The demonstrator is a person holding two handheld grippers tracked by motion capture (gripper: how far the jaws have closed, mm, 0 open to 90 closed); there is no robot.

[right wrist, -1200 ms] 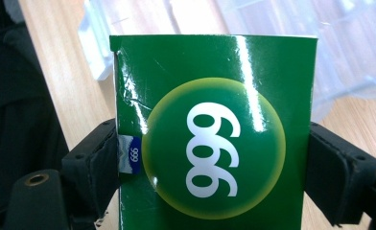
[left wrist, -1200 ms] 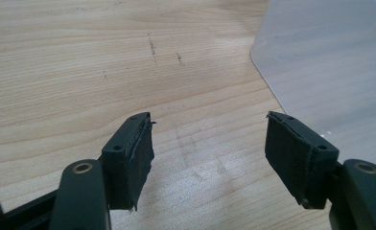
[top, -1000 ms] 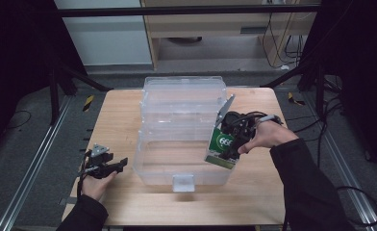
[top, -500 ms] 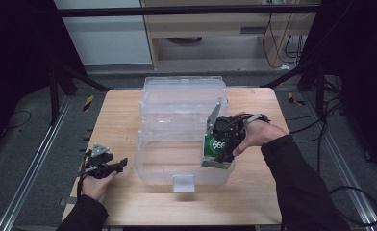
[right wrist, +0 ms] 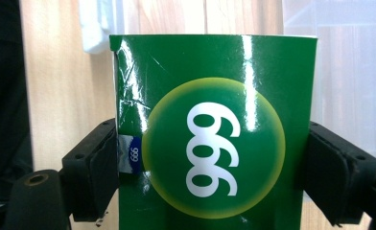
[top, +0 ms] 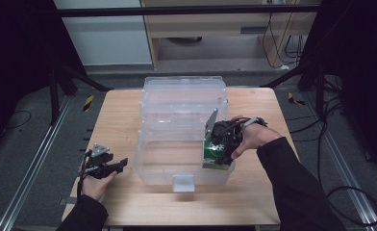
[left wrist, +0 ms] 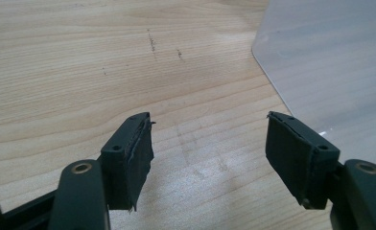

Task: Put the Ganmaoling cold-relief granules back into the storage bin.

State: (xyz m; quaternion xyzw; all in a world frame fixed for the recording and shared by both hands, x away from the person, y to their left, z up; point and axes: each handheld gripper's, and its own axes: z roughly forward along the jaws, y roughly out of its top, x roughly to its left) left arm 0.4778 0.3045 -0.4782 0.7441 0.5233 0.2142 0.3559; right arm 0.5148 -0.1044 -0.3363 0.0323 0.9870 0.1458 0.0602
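1. The wooden table (top: 119,120) carries a large clear plastic bin (top: 184,110), which stands at its middle with a small clear tab at its near wall.
2. In the left gripper view a pale, rounded corner of the clear plastic bin (left wrist: 330,62) fills the upper right, with bare wood grain and a few dark scratches beside it; the corner sits just beyond the tip of the jaw at that view's right, and whether they touch is hard to judge.
3. The right gripper (top: 221,144) hangs over the right, near part of the bin, held by the person's right hand (top: 254,137), whose dark sleeve runs off the bottom edge of the high view.
4. Its jaws are clamped on a green box (right wrist: 215,129), one pad pressed to each side edge. The box front bears a yellow-rimmed circle with the white figures "999", seen sideways, and the glossy card is creased near its upper left corner.
5. In the high view the green box (top: 214,154) tilts at the bin's right wall; whether it lies inside or against the wall cannot be told through the clear plastic. Its lower end is cut off in the right gripper view.
6. The left gripper (top: 110,166) rests low over the table's near left part, well apart from the bin, in the left hand (top: 96,185). Its jaws stand wide apart with nothing between them but bare wood.
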